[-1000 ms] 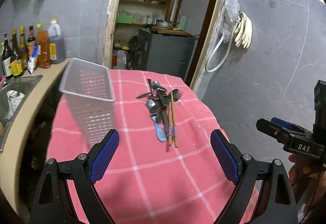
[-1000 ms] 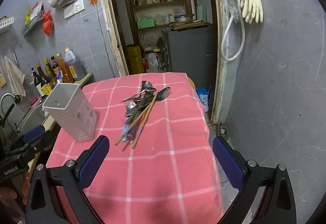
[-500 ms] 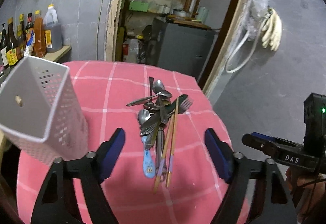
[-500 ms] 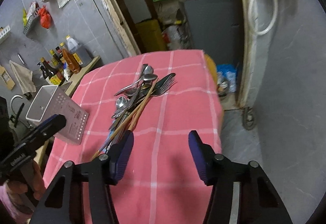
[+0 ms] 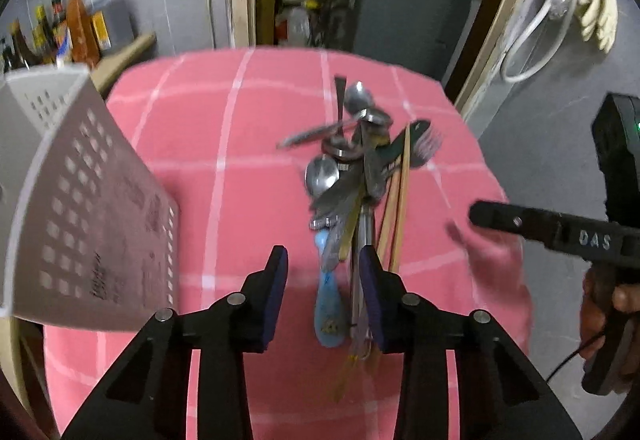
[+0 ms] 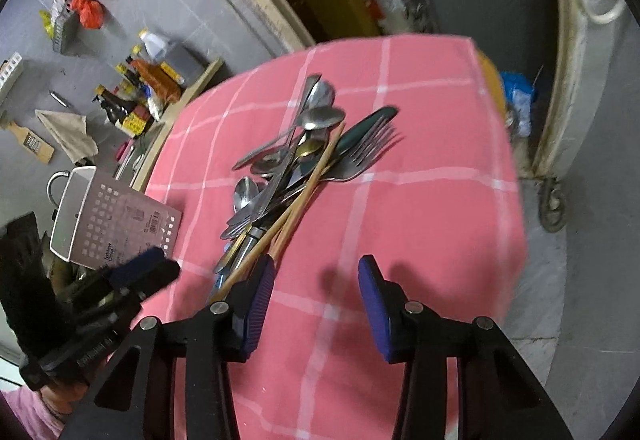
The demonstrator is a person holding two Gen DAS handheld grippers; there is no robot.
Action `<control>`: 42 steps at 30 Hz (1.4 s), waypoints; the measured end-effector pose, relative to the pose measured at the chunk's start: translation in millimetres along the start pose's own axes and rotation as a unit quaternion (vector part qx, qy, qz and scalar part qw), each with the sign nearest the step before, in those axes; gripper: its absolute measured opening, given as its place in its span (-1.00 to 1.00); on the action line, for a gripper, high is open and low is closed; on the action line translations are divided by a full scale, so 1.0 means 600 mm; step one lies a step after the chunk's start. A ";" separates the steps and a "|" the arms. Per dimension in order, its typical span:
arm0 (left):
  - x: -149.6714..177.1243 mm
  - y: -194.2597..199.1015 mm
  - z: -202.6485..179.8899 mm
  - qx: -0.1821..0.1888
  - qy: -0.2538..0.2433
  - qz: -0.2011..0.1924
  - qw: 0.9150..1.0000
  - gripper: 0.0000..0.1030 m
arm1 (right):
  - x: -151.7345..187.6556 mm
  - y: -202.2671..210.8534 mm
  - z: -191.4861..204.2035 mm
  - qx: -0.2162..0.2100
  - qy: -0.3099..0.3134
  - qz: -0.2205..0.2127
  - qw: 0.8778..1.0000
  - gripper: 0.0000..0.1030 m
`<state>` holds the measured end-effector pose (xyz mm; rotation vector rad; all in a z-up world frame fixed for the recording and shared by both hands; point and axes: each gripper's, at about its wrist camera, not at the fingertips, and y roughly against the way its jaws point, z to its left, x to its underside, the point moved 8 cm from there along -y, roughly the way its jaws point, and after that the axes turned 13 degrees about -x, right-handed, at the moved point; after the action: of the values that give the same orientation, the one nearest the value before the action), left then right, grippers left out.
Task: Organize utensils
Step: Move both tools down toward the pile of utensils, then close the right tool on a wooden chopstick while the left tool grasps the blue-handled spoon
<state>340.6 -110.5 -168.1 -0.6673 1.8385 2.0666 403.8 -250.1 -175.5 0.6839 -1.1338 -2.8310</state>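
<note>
Holder [image 5: 92,208] of perforated white plastic stands beside piled cutlery [image 5: 352,176]; both tongs, just narrowing, stay parted, pinching nothing.

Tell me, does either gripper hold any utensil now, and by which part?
Nothing is held. The left gripper straddles the blue spoon's handle, its closing pads not pressing it. The right gripper is over bare cloth beside the chopsticks.

We are looking into a home kitchen: sauce bottles [image 6: 136,96] lining a counter [image 6: 188,88], rubber gloves [image 5: 598,16] hanging beyond the hand-held gripper [image 5: 322,280].
</note>
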 end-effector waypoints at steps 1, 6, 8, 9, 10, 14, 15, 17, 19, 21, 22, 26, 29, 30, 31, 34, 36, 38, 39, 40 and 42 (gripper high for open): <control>0.005 -0.008 0.000 0.000 -0.001 0.010 1.000 -0.40 | -0.003 -0.010 0.000 -0.004 -0.005 0.007 1.000 -0.20; 0.023 -0.044 -0.005 -0.002 -0.017 0.056 0.998 -0.55 | -0.017 -0.052 -0.003 -0.011 -0.037 0.030 0.999 -0.25; 0.029 -0.055 -0.004 0.008 -0.017 0.073 0.997 -0.55 | -0.024 -0.067 -0.002 -0.009 -0.051 0.035 0.998 -0.28; 0.030 -0.061 -0.004 0.016 -0.015 0.079 0.997 -0.55 | -0.027 -0.073 0.000 -0.008 -0.057 0.037 0.998 -0.29; 0.031 -0.065 -0.003 0.022 -0.014 0.083 0.996 -0.55 | -0.030 -0.077 -0.001 -0.005 -0.062 0.040 0.997 -0.30; 0.034 -0.084 -0.002 0.042 -0.016 0.105 0.993 -0.55 | -0.042 -0.100 -0.006 0.014 -0.079 0.055 0.995 -0.30; 0.034 -0.085 0.000 0.046 -0.015 0.105 0.993 -0.55 | -0.045 -0.106 -0.009 0.025 -0.082 0.059 0.995 -0.30; 0.030 -0.083 -0.002 0.050 -0.017 0.106 0.993 -0.55 | -0.053 -0.116 -0.012 0.040 -0.087 0.065 0.993 -0.30; 0.028 -0.085 -0.004 0.055 -0.018 0.106 0.993 -0.55 | -0.059 -0.126 -0.013 0.060 -0.083 0.072 0.992 -0.30; 0.026 -0.085 -0.006 0.057 -0.021 0.109 0.992 -0.55 | -0.064 -0.139 -0.013 0.084 -0.075 0.088 0.990 -0.30; 0.026 -0.085 -0.006 0.059 -0.021 0.110 0.992 -0.55 | -0.067 -0.142 -0.011 0.098 -0.067 0.095 0.988 -0.30; 0.029 -0.082 -0.008 0.064 -0.032 0.118 0.990 -0.55 | -0.062 -0.148 -0.010 0.140 -0.031 0.123 0.982 -0.55; 0.027 -0.084 -0.015 0.066 -0.043 0.124 0.989 -0.56 | -0.055 -0.145 -0.012 0.138 -0.029 0.125 0.982 -0.66; 0.026 -0.086 -0.018 0.065 -0.049 0.126 0.989 -0.56 | -0.050 -0.142 -0.014 0.134 -0.034 0.127 0.982 -0.78; 0.026 -0.086 -0.020 0.064 -0.055 0.128 0.988 -0.57 | -0.047 -0.139 -0.017 0.129 -0.037 0.126 0.983 -0.79; 0.025 -0.091 -0.027 0.062 -0.065 0.132 0.987 -0.60 | -0.032 -0.131 -0.020 0.106 -0.054 0.125 0.985 -0.81; 0.014 -0.103 -0.035 0.061 -0.067 0.138 0.986 -0.60 | -0.021 -0.123 -0.023 0.095 -0.067 0.124 0.985 -0.82; 0.002 -0.115 -0.043 0.065 -0.058 0.145 0.986 -0.60 | -0.014 -0.117 -0.024 0.089 -0.075 0.119 0.986 -0.82; -0.002 -0.119 -0.045 0.065 -0.057 0.147 0.985 -0.60 | -0.007 -0.110 -0.025 0.090 -0.077 0.117 0.986 -0.82; -0.004 -0.121 -0.046 0.064 -0.058 0.147 0.985 -0.60 | -0.007 -0.109 -0.025 0.091 -0.078 0.116 0.986 -0.82; -0.003 -0.123 -0.047 0.050 -0.065 0.144 0.986 -0.85 | -0.007 -0.110 -0.022 0.096 -0.075 0.117 0.986 -0.82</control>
<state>384.0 -127.8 -232.0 -0.2431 2.0459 2.1127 422.5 -209.6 -226.0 0.3196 -1.4205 -2.6340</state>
